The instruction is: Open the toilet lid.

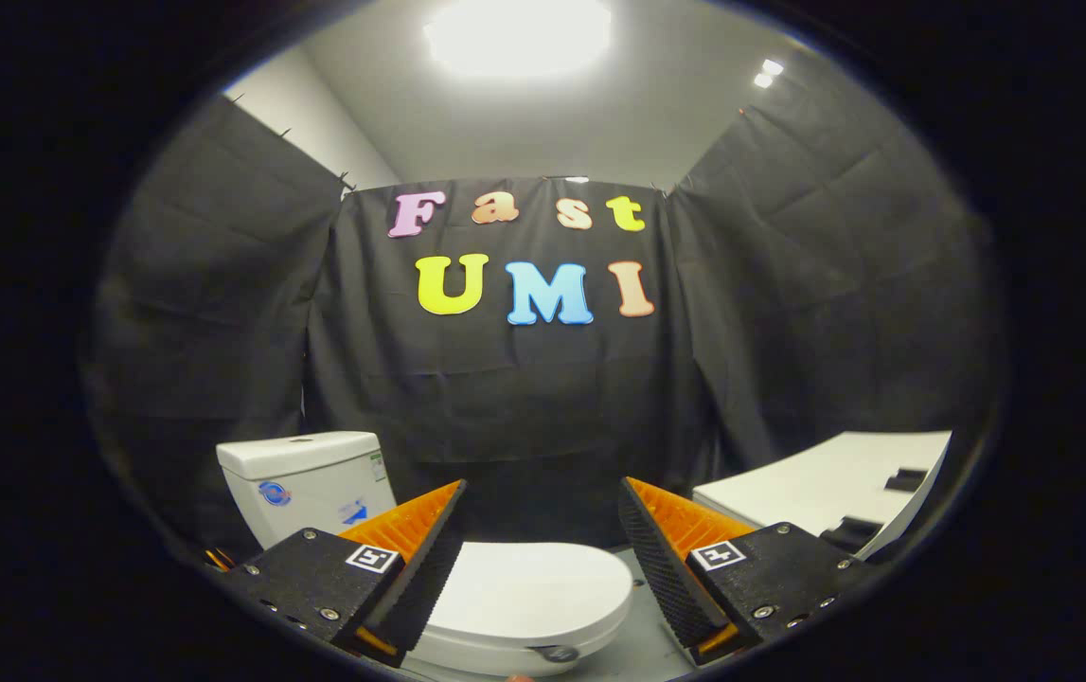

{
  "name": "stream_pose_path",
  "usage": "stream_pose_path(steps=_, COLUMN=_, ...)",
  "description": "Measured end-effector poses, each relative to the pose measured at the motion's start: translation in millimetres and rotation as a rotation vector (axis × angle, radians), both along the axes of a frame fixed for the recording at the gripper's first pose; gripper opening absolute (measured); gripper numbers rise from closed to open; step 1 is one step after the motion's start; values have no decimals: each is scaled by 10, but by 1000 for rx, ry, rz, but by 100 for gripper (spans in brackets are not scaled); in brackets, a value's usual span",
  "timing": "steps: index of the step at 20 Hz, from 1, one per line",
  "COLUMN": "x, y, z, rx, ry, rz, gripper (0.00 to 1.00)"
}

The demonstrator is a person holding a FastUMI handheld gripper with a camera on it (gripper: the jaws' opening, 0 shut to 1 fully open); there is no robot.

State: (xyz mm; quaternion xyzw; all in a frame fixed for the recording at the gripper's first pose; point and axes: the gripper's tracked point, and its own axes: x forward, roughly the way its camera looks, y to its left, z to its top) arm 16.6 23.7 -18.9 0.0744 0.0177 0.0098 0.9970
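Beyond the left finger [410, 559] of the tool [543, 549] stands a white toilet cistern [301, 483], upright against the black cloth booth wall [524, 398]. A blue round mark and a small blue sticker show on its front face; what they say is too small to tell. A small orange item [217, 559] shows beside the left finger's outer edge, low against the cistern; what it is cannot be told.

The tool is wide open and holds nothing. Both fingers are black with orange ribbed backs, and each carries a square printed marker. Neither finger touches the toilet.

The toilet lid [528, 592] lies between the fingers and just ahead of them, below their tips. It is white, oval and closed flat on the bowl. Its left part is hidden behind the left finger. A small round dark fitting [560, 653] shows at the front rim beneath the lid.

Beyond the right finger [661, 559] is a white counter [817, 483], apart from the toilet. It carries two dark recessed slots [904, 479] towards its far right edge.

Overhead, a bright ceiling light [516, 33] glares, with two small lights [768, 73] further right.
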Motion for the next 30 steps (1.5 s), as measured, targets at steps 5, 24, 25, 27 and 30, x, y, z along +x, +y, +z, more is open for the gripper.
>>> stream_pose_path(steps=5, x=155, y=16, z=-430, rx=301, ry=74, rz=-34, gripper=96)
stream_pose_path(steps=24, x=-114, y=-138, z=-3332, rx=1032, ry=509, rz=-288, gripper=92)
stream_pose_path(steps=25, x=-122, y=-89, z=-3427, rx=1073, ry=519, rz=-279, gripper=92)
stream_pose_path(steps=27, x=-139, y=-38, z=-3615, rx=1118, ry=540, rz=-273, gripper=85)
stream_pose_path(steps=30, x=-80, y=-120, z=-3585, rx=1159, ry=485, rz=-270, gripper=67)
